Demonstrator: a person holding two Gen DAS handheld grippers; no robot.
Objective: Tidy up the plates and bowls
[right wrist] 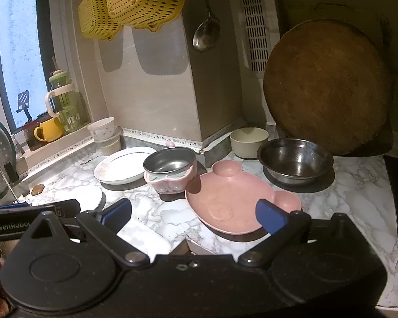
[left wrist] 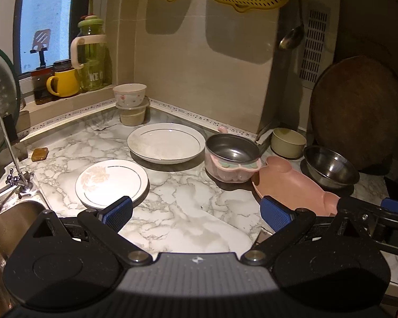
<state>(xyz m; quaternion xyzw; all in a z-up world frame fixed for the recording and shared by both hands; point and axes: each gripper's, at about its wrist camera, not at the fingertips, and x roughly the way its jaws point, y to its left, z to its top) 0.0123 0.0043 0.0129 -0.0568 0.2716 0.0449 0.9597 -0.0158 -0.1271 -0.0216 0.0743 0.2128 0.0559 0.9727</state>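
Your left gripper point(left wrist: 196, 213): jaws spread wide, empty, low centre of left wrist frame over marble counter point(left wrist: 177, 201). Your right gripper point(right wrist: 193, 214): jaws also wide apart, holding nothing; right pad overlaps near rim of pink bear-shaped plate point(right wrist: 233, 198). Small floral plate point(left wrist: 111, 182) just beyond left pad. Large white plate point(left wrist: 165, 145) mid-frame. Pink-cased steel bowl point(left wrist: 232, 156) right of it, touching pink plate. Steel bowl point(right wrist: 295, 160) and cream bowl point(right wrist: 249, 141) right of centre in right wrist frame. Floral bowl point(left wrist: 130, 95) stacked on container, corner.

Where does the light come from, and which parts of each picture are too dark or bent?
Left wrist view: daylight enters the window, the lower right corner is dark, the wall edges bend. Right wrist view: the round cutting board is dim, and the yellow colanders cast shadows.
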